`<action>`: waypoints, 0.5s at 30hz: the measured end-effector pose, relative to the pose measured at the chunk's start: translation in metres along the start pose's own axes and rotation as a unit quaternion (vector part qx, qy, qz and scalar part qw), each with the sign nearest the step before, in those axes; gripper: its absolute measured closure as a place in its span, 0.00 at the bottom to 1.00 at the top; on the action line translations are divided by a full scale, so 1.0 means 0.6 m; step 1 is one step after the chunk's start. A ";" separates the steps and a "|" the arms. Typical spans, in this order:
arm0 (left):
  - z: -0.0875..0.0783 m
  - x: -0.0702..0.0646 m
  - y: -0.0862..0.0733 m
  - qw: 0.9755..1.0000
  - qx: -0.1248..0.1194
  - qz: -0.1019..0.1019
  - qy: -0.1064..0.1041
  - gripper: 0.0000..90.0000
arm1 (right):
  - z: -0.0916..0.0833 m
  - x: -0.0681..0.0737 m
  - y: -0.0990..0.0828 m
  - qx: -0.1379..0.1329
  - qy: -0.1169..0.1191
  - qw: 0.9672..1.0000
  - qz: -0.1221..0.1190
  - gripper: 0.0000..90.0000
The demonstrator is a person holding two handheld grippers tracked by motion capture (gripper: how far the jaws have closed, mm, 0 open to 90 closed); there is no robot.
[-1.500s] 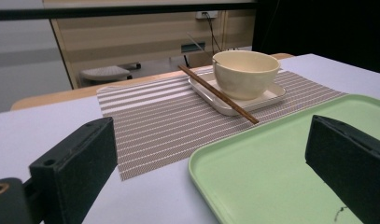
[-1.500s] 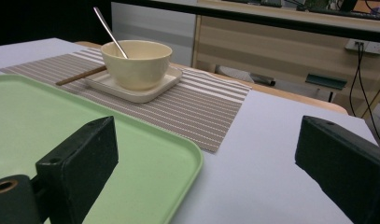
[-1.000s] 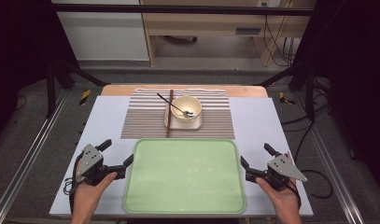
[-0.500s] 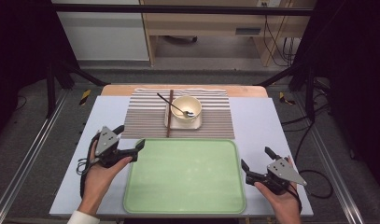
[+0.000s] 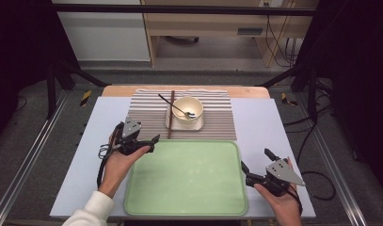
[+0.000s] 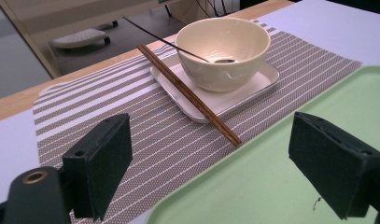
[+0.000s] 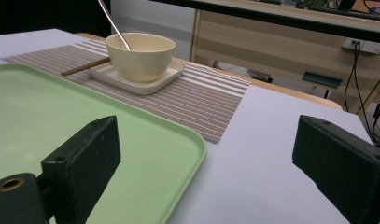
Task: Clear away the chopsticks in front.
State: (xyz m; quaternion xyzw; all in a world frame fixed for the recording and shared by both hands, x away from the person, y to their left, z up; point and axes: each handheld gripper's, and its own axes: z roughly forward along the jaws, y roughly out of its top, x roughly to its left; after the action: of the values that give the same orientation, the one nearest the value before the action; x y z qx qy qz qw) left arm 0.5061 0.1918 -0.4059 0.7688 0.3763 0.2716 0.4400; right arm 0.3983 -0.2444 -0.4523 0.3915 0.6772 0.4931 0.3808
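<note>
A cream bowl [image 5: 187,109] with a metal spoon [image 5: 177,107] in it stands on a small white square plate [image 5: 199,125], on a striped placemat [image 5: 147,120]. A pair of brown chopsticks [image 5: 171,115] lies along the plate's left edge. My left gripper [image 5: 153,143] hovers at the far left corner of the green tray [image 5: 187,176]. It faces the chopsticks [image 6: 190,95] and bowl [image 6: 222,49]. Its jaws have just closed a little but stand open with nothing between them. My right gripper [image 5: 256,160] rests open and holds nothing beside the tray's right edge.
The tray takes up the front middle of the pale table [image 5: 274,122]. A wooden strip [image 5: 241,91] borders the table's far edge. Dark frame legs [image 5: 52,80] stand at both sides, and cables [image 5: 278,37] hang behind.
My left hand has moved forward and to the right, from the table's front left to the tray's far left corner. The right hand has stayed put.
</note>
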 end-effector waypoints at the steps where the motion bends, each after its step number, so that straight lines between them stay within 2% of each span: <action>1: 0.002 0.001 0.004 1.000 0.001 -0.001 0.001 0.15 | 0.001 0.001 -0.001 0.003 -0.001 1.000 0.000 0.09; 5: 0.013 0.004 0.019 1.000 0.009 -0.003 0.010 0.16 | 0.000 0.000 0.000 0.002 -0.004 1.000 0.001 0.09; 11: 0.024 0.006 0.042 1.000 -0.002 -0.009 0.012 0.16 | 0.001 0.002 0.000 0.001 -0.006 1.000 0.002 0.09; 15: 0.031 0.007 0.053 1.000 0.006 -0.010 0.017 0.16 | 0.001 0.003 0.000 0.001 -0.007 1.000 0.001 0.09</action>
State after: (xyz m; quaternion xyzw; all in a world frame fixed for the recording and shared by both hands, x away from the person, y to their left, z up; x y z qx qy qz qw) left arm 0.5332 0.1758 -0.3864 0.7631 0.3929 0.2779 0.4313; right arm 0.3981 -0.2429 -0.4523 0.3959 0.6749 0.4897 0.3846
